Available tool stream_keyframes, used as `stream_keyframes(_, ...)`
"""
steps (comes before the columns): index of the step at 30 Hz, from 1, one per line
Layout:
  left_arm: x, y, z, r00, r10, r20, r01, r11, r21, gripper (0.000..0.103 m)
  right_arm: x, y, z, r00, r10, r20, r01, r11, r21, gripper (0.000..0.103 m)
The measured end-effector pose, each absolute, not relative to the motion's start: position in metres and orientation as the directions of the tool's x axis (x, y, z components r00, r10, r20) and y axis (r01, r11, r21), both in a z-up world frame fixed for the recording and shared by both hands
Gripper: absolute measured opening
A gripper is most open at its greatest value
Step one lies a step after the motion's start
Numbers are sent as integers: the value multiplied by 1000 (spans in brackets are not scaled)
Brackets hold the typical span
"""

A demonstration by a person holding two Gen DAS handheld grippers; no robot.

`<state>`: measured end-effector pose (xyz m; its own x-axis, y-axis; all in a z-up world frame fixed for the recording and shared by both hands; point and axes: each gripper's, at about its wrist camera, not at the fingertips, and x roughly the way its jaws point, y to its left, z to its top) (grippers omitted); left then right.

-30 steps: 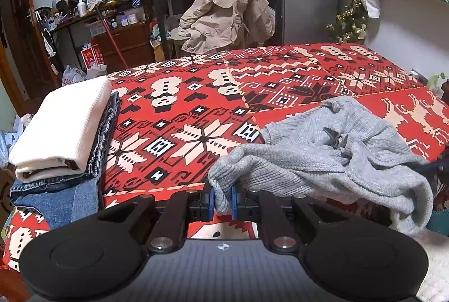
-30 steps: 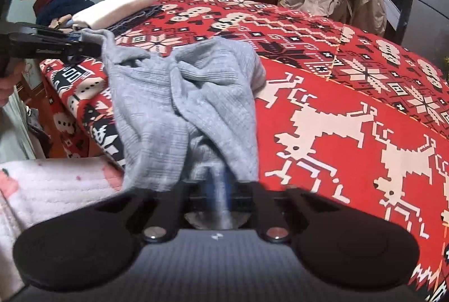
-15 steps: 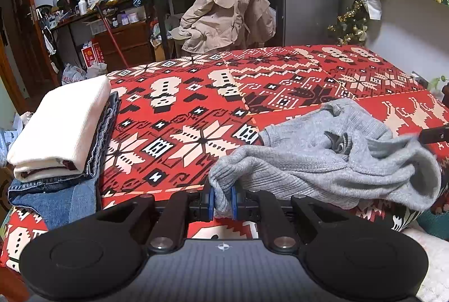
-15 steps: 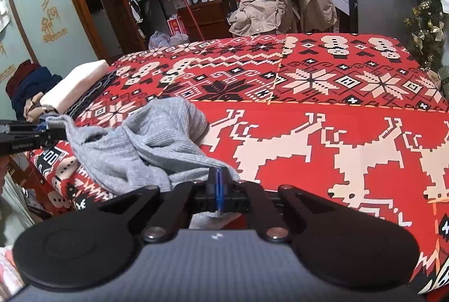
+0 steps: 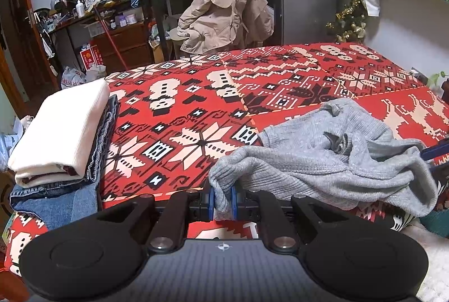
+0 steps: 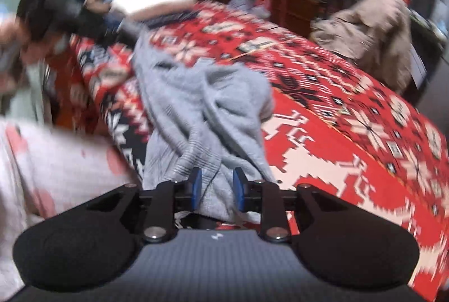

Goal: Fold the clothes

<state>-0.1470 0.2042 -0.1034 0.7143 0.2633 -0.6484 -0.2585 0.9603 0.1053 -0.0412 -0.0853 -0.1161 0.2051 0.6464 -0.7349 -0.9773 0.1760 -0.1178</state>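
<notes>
While the left gripper (image 5: 223,199) pinches a corner of the grey sweater (image 5: 331,158) crumpled on the bed (image 5: 196,116), the right gripper's (image 6: 215,186) jaws have just been opening around cloth; released, that end could slump and bunch.

The sweater (image 5: 331,161) is grey ribbed knit, matt. The bed cover (image 5: 196,116) looks like woven patterned cloth. Folded towel (image 5: 61,130): soft, perhaps terry.
</notes>
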Motion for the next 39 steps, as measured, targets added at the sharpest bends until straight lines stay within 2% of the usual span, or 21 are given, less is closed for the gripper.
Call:
stream_keyframes(10,-144,203,-104,709,268,-652,-256,960,116,11,-46,-54,-130,160,615,-772,-985,50,-165,31)
stream_keyframes(21,-145,206,-106,709,258,-656,-256,961,101,11,-66,-57,-127,189,632,-751,-974,26,-224,30)
stream_keyframes(22,-145,206,-106,710,258,-656,-255,961,102,11,-65,-55,-129,193,629,-753,-974,30,-224,29)
stream_keyframes(24,-147,204,-103,719,264,-644,-258,960,106,11,-63,-52,-130,182,627,-758,-979,44,-199,9)
stream_keyframes(26,-149,203,-100,729,270,-629,-261,959,110,11,-63,-52,-126,189,638,-746,-980,74,-185,7)
stream_keyframes(30,-155,198,-81,772,286,-567,-269,956,115,10,-55,-67,-100,245,695,-676,-968,208,-138,7)
stream_keyframes(35,-155,176,-34,860,288,-422,-220,954,204,9,-30,-90,-45,411,741,-531,-894,441,-77,6)
stream_keyframes(39,-146,169,13,912,269,-309,-190,946,263,9,-9,-91,1,551,714,-432,-820,560,-121,6)
